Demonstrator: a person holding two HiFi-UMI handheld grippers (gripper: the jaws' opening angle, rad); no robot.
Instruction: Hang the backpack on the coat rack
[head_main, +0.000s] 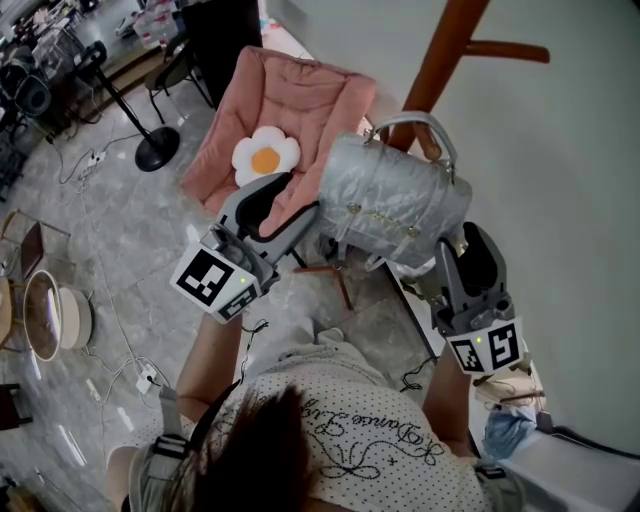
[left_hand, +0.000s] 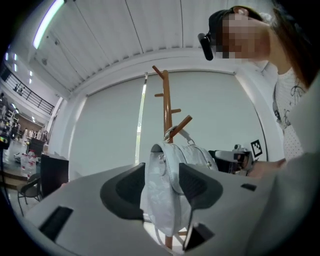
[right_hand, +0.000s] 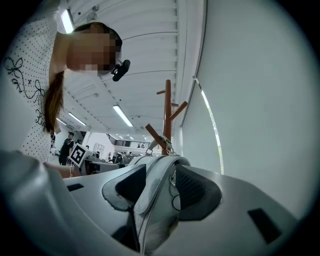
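Note:
A silver quilted backpack (head_main: 390, 195) hangs beside the brown wooden coat rack (head_main: 440, 50), its top handle (head_main: 415, 120) looped over a peg. My left gripper (head_main: 318, 212) is at the bag's left side. In the left gripper view the bag (left_hand: 167, 200) fills the gap of that gripper (left_hand: 162, 177), with both pads against it. My right gripper (head_main: 452, 238) is at the bag's lower right. In the right gripper view a folded edge of the bag (right_hand: 152, 200) sits pinched in that gripper (right_hand: 160, 181). The rack's post (left_hand: 166, 105) (right_hand: 167, 110) rises behind the bag.
A pink folding chair (head_main: 320, 110) with a flower cushion (head_main: 265, 155) stands behind the bag. A fan stand (head_main: 155, 150) and cables (head_main: 110, 320) are on the marble floor at left. A white wall (head_main: 560, 200) runs close along the right.

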